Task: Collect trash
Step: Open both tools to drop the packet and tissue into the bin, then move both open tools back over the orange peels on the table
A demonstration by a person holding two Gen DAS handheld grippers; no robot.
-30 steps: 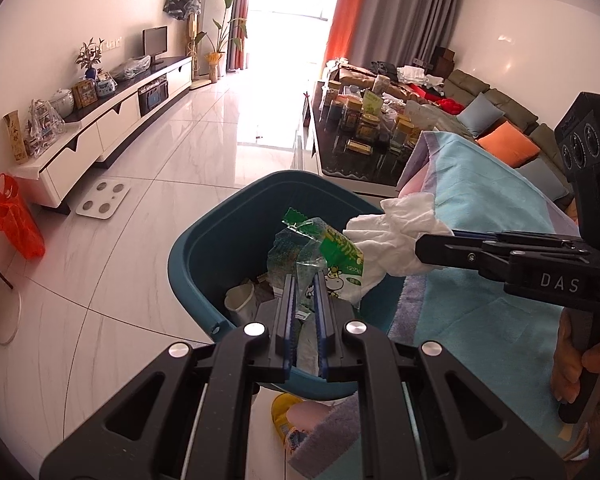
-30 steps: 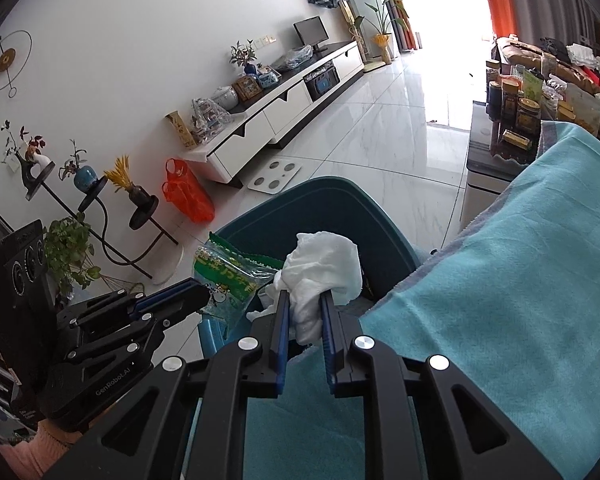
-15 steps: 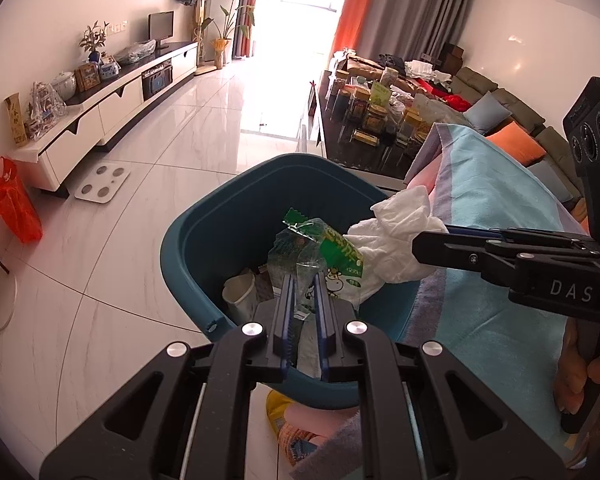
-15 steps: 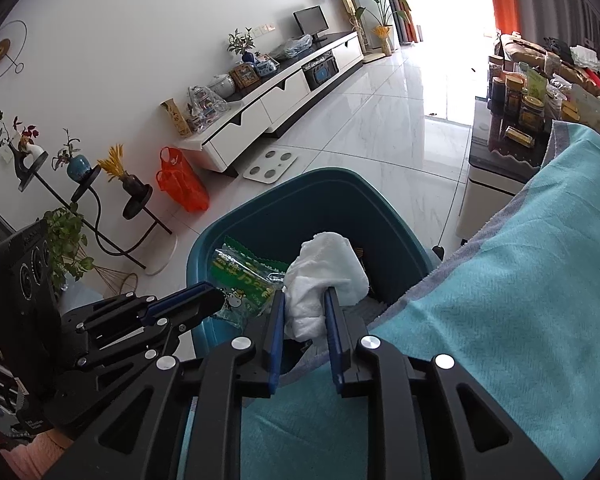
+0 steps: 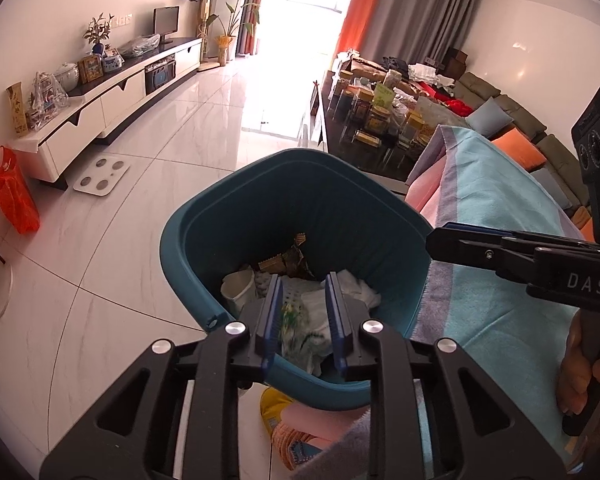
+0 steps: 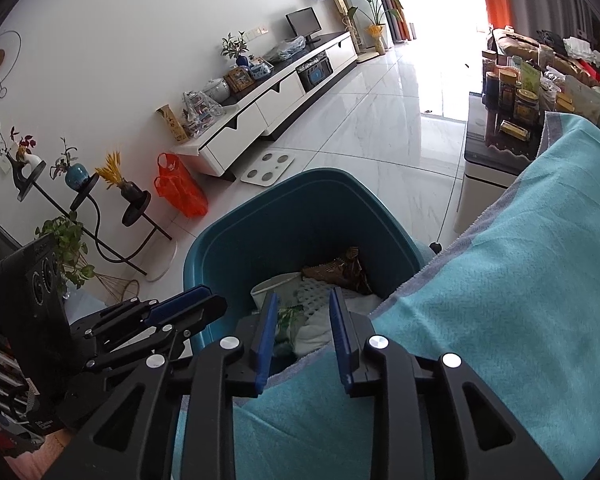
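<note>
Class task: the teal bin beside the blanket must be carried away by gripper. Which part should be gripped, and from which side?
Grip the teal bin by its rim, probably the near-left edge, coming down from above with one finger inside and one outside. The rim is a thin lip and stands clear there; the blanket crowds the right side, and the smooth, wide walls give no purchase.

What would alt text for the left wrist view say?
An open left gripper hangs over a teal bin holding wrappers, a tissue and a cup. The right gripper reaches in over a blue blanket.
</note>
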